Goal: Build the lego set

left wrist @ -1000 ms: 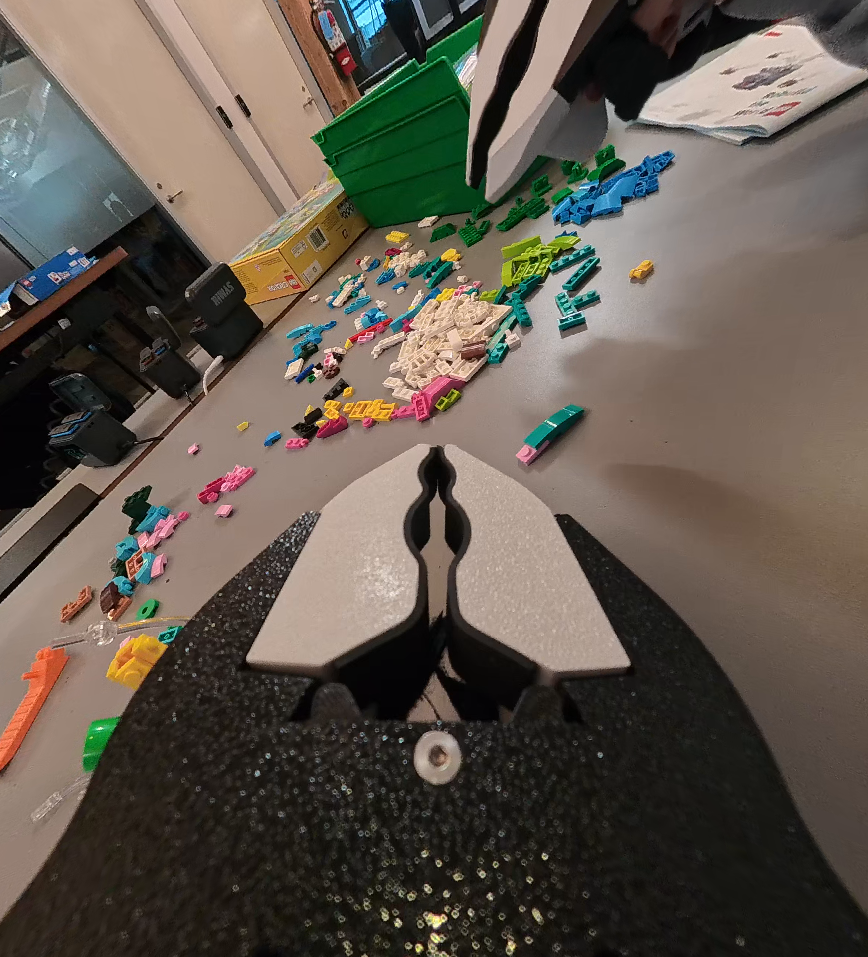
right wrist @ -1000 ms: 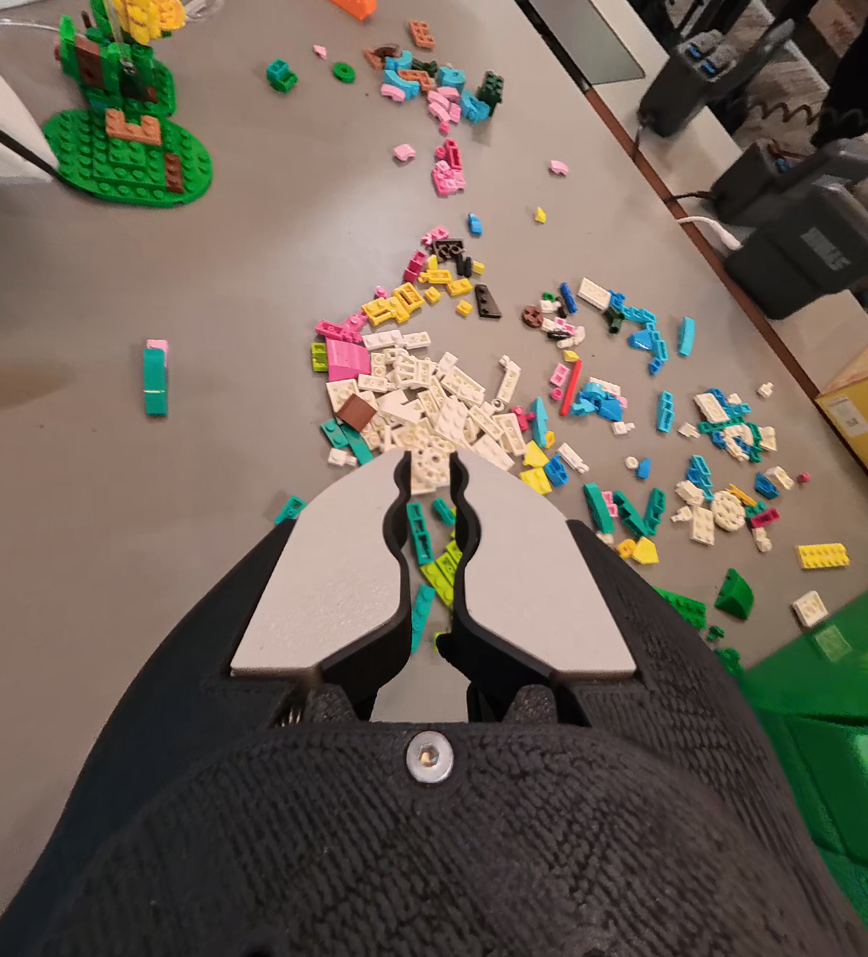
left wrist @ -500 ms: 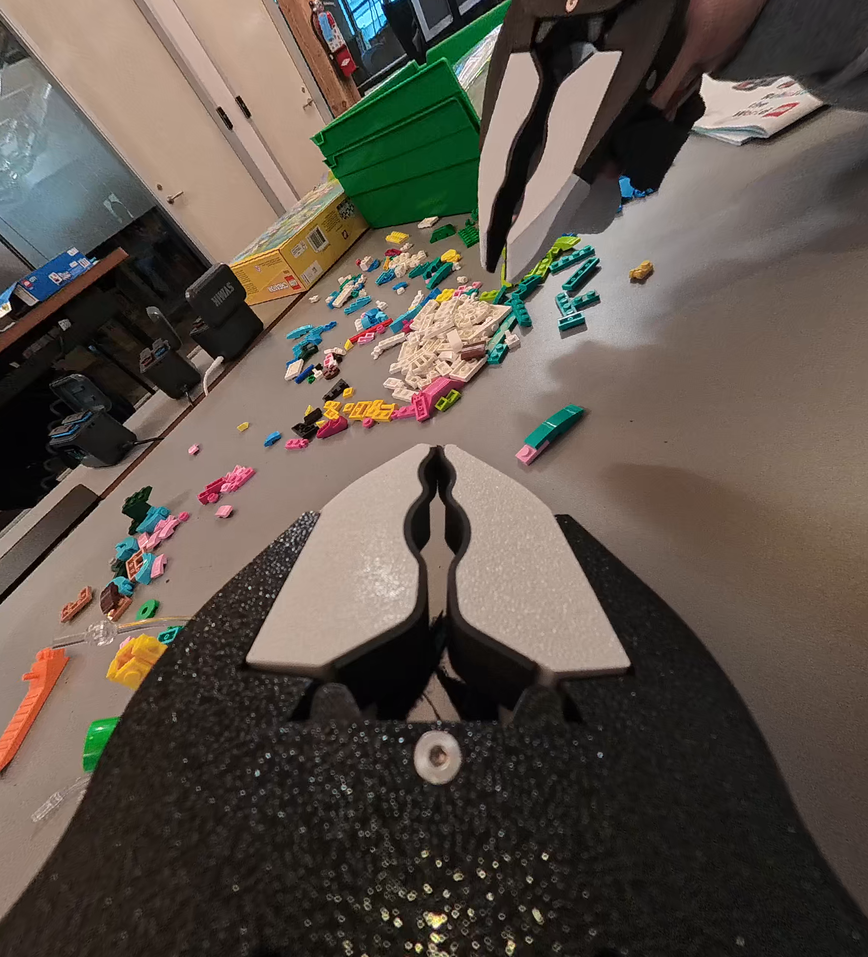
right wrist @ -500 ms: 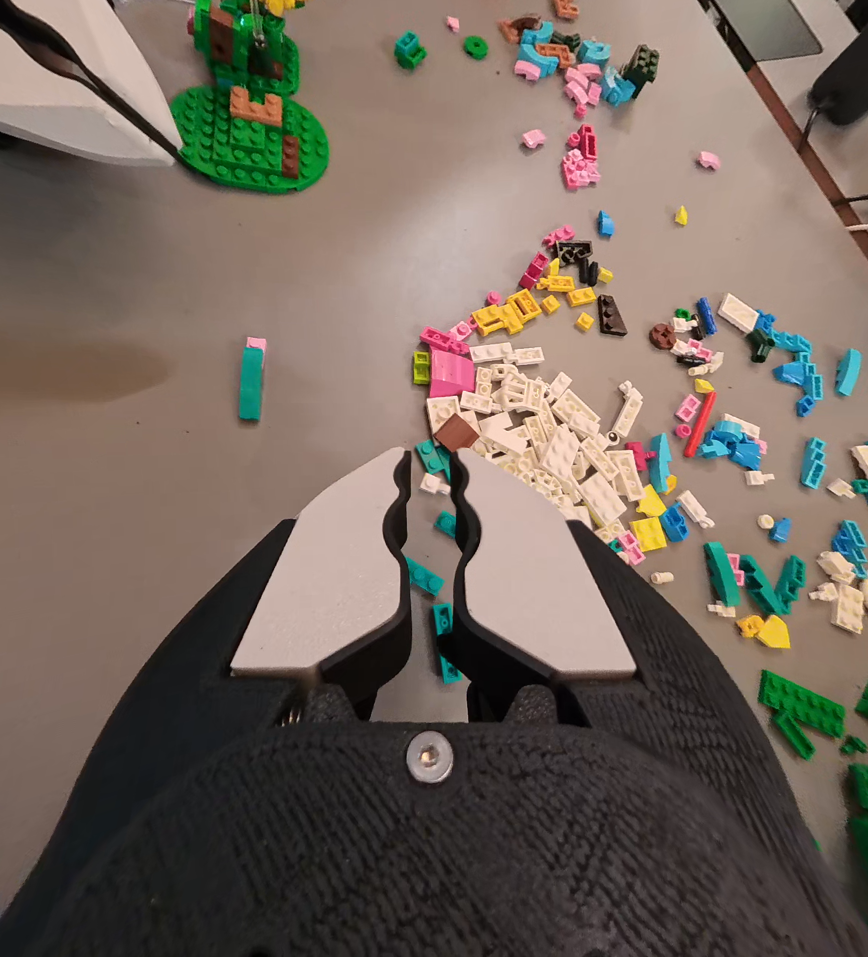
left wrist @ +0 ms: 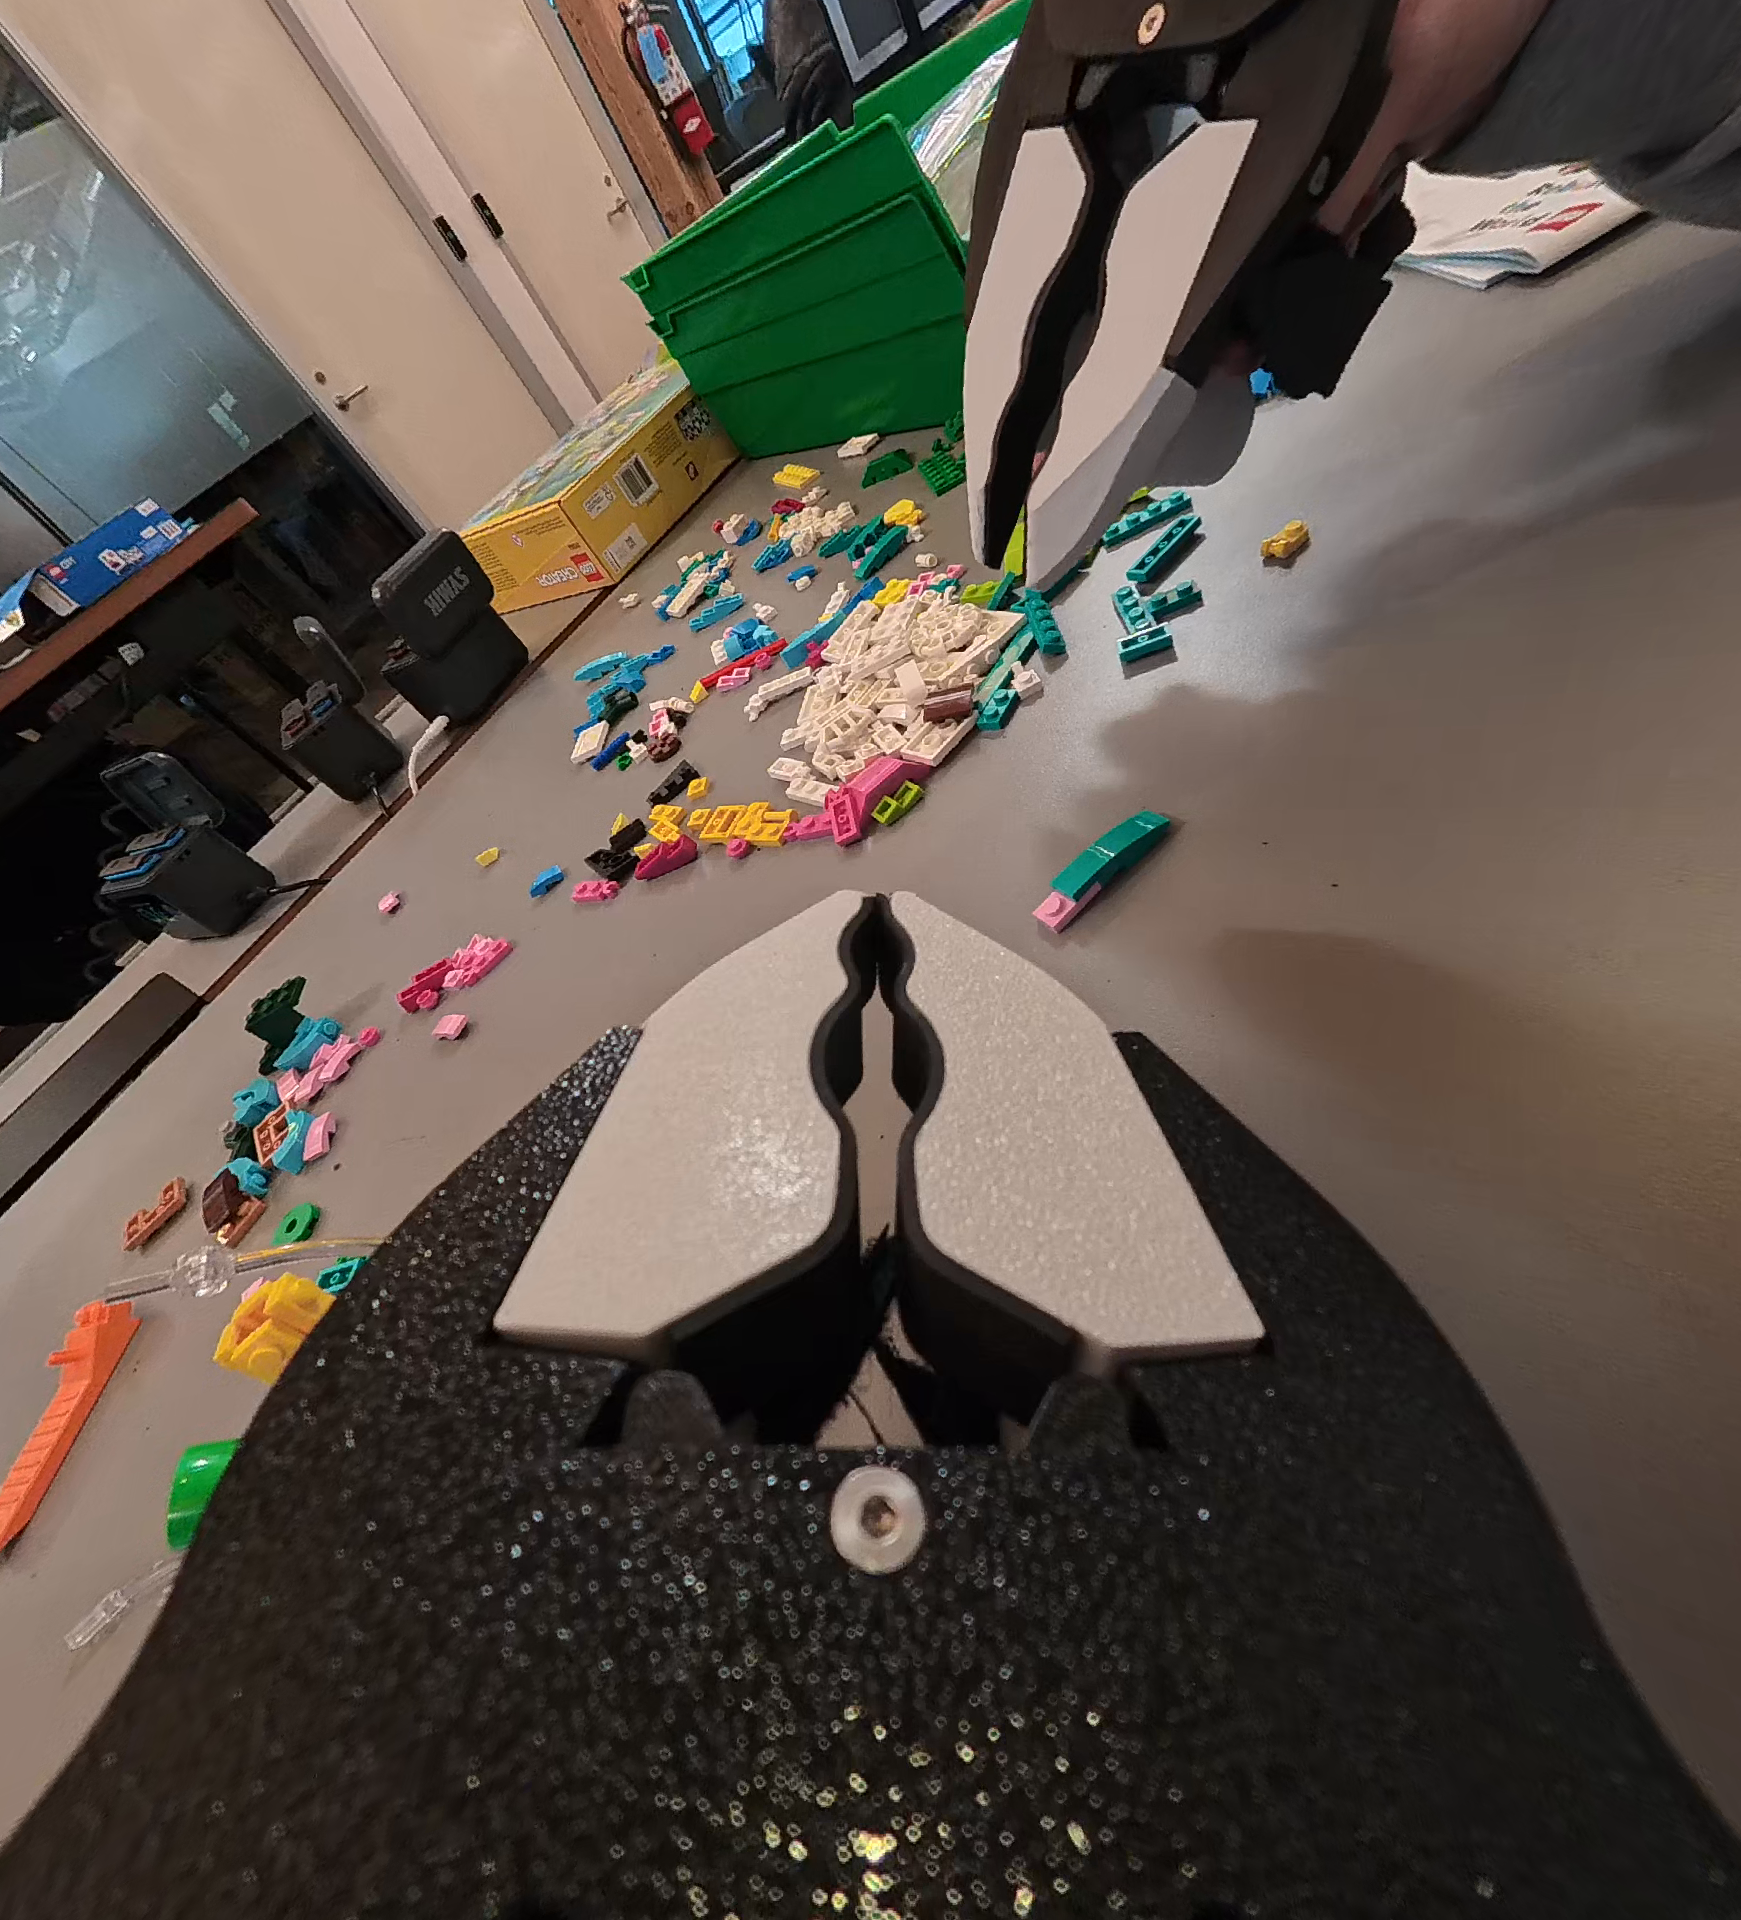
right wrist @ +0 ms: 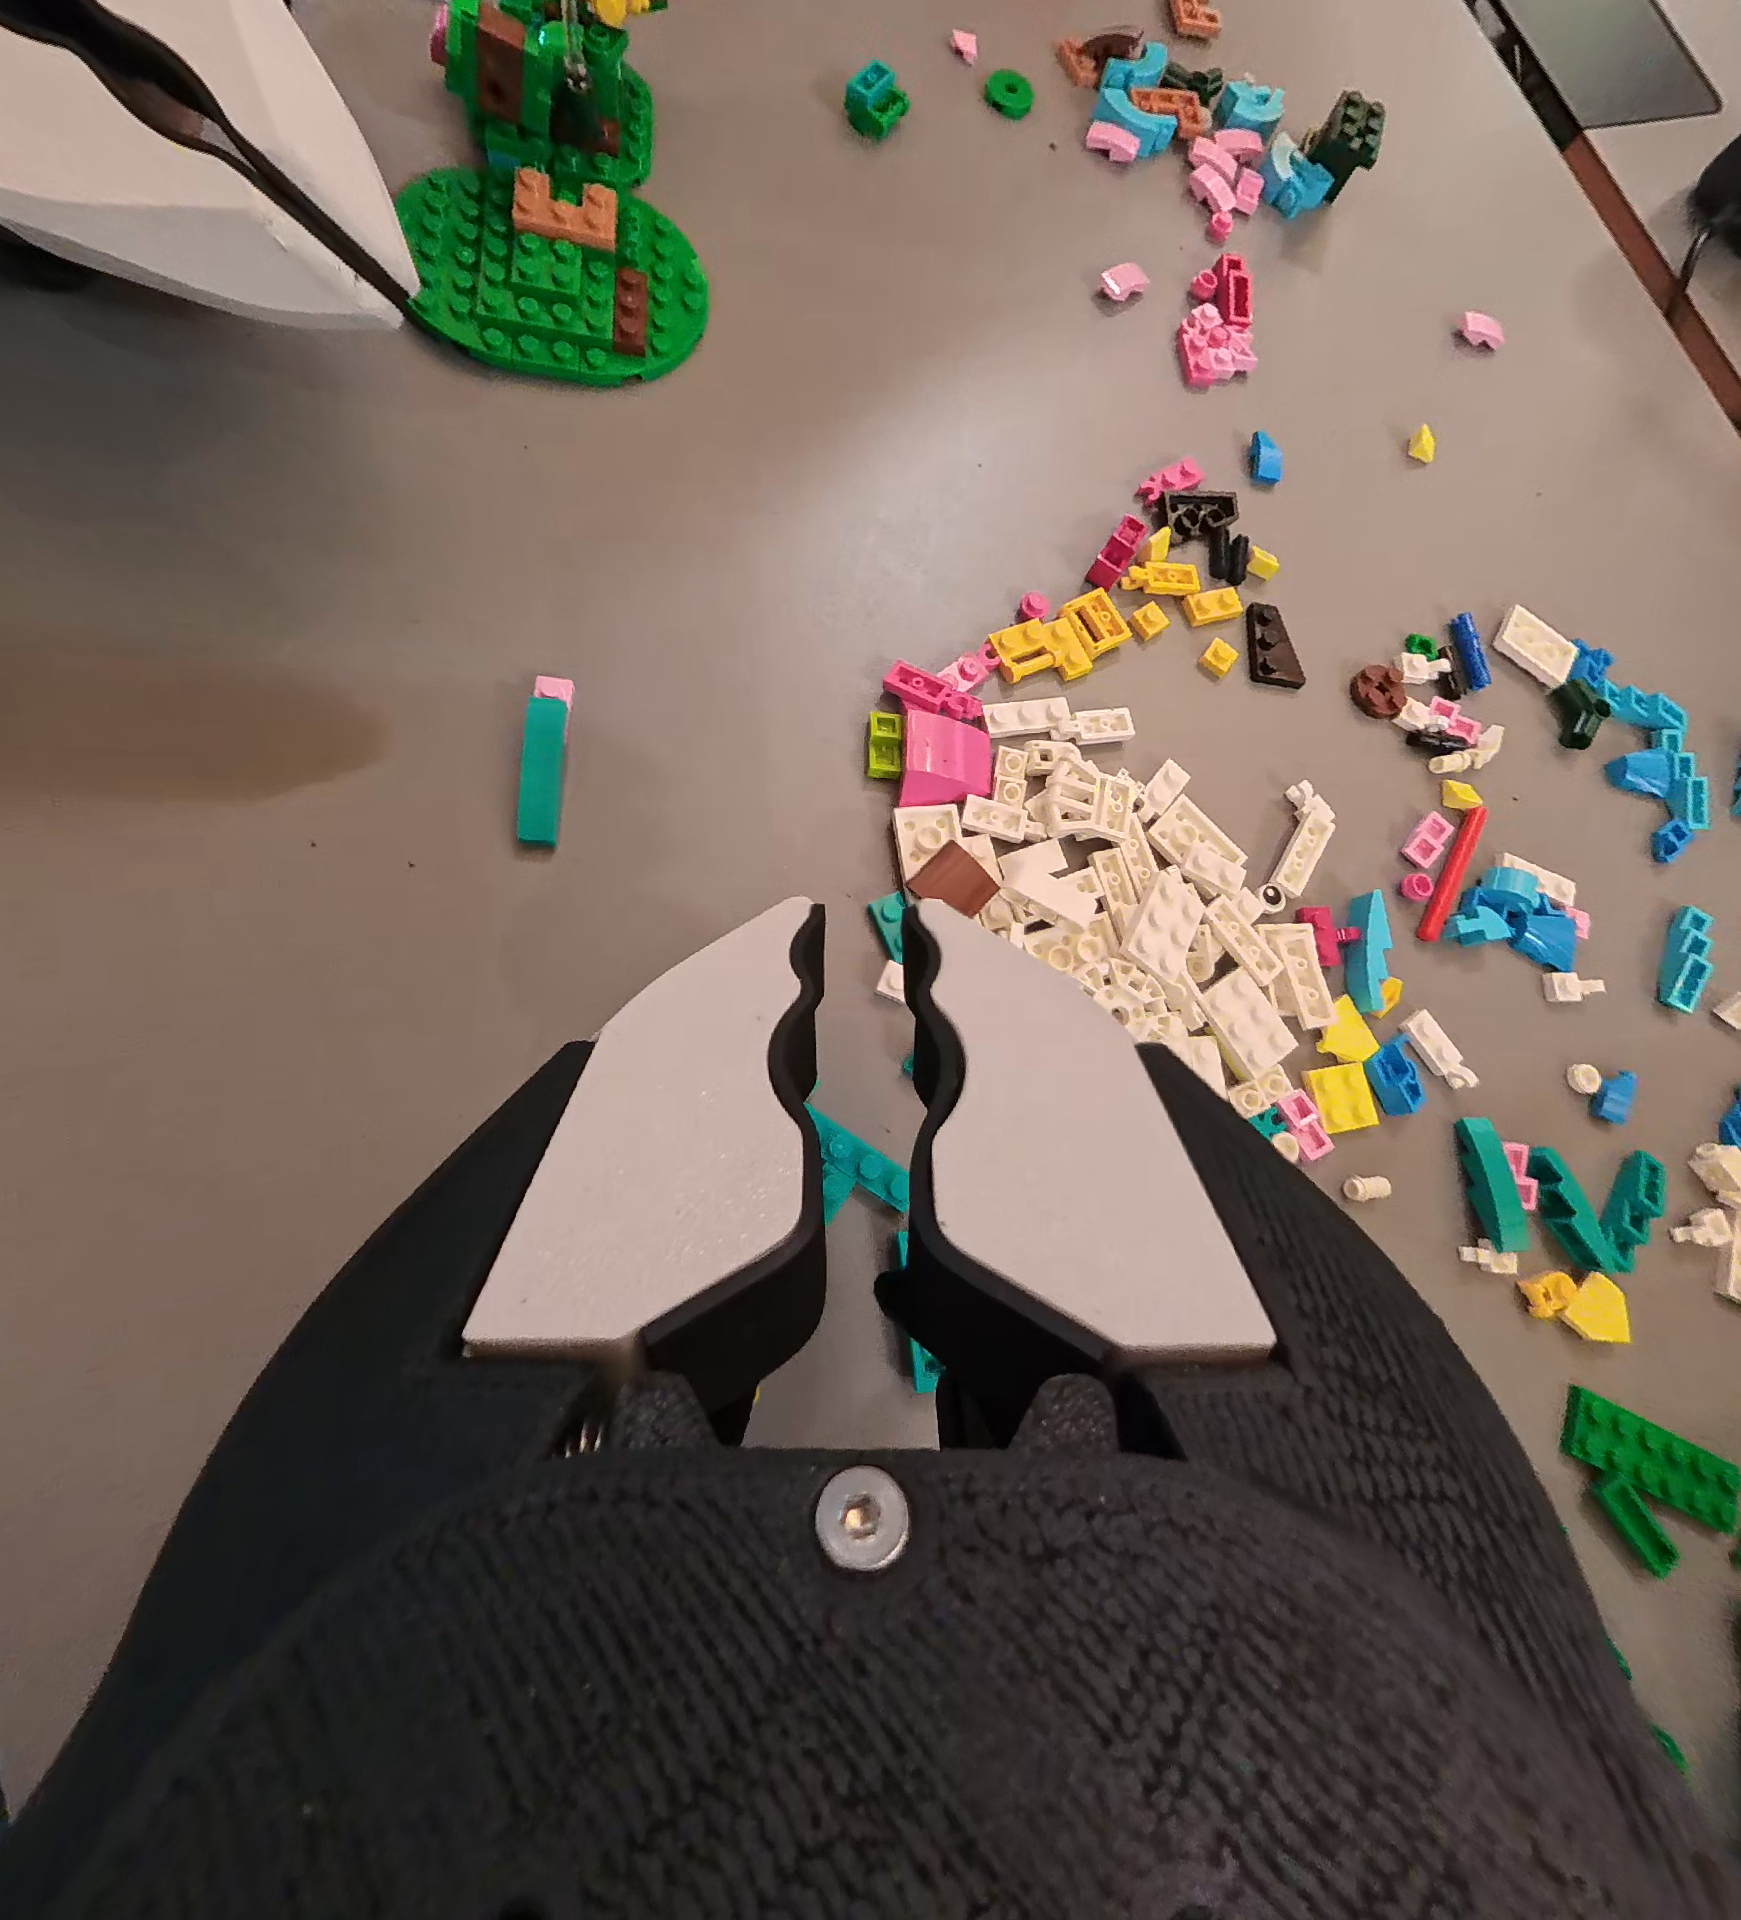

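Observation:
My left gripper [left wrist: 878, 902] is shut with nothing between its tips, low over the grey table [left wrist: 1468, 935]. It also shows at the top left of the right wrist view [right wrist: 398, 296], tips beside a green brick build [right wrist: 554, 281]. A teal curved brick on a pink plate [left wrist: 1105, 862] lies just ahead to its right, also in the right wrist view [right wrist: 542, 769]. My right gripper [right wrist: 864, 914] is open by a narrow gap and holds nothing. It hovers over teal bricks at the near edge of a white brick pile [right wrist: 1136, 894], and shows in the left wrist view [left wrist: 1011, 556] above that pile [left wrist: 887, 696].
Loose bricks of many colours are scattered over the table. Stacked green bins [left wrist: 814, 312] and a yellow box [left wrist: 585, 520] stand at the far edge. An orange brick tool [left wrist: 45, 1444] lies near left. Dark cases [left wrist: 440, 623] sit beyond the table's left edge. My right fingertips sit around 12 cm from my left ones.
My right gripper has moved forward over the bricks toward the white pile and the left gripper, its gap unchanged. My left gripper has stayed still and shut.

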{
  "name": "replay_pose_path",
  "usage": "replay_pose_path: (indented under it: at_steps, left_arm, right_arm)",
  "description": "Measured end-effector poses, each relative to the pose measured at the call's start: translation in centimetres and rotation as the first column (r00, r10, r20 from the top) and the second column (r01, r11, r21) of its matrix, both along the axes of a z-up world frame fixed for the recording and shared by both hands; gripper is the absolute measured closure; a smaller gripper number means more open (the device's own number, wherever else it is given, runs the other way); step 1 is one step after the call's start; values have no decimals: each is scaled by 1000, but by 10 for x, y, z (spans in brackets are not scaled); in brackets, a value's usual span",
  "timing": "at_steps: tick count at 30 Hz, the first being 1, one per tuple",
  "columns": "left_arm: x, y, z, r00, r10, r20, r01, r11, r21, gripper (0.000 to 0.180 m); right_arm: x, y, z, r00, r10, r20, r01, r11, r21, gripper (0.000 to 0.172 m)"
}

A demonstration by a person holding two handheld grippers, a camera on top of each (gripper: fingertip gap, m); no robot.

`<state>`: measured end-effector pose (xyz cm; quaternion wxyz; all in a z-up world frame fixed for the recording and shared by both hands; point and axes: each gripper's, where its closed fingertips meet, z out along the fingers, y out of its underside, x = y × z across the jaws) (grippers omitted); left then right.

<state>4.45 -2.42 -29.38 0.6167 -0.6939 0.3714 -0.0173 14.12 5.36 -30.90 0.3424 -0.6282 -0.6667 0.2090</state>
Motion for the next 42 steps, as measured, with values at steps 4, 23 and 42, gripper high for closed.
replay_pose_path:
  at_steps: [4,23,42]
  left_arm:
    - [0,0,0,1000,-1,0,1,1000,0,180]
    - [1,1,-1,1000,0,1,0,1000,-2,180]
    - [1,2,-1,1000,-2,0,2,1000,-2,180]
  right_arm:
    - [-1,-2,-1,1000,8,5,-8,1000,2,159]
    - [-2,-4,-2,1000,23,10,-23,1000,-7,159]
    - [-4,-9,-4,999,41,8,-41,999,-19,159]
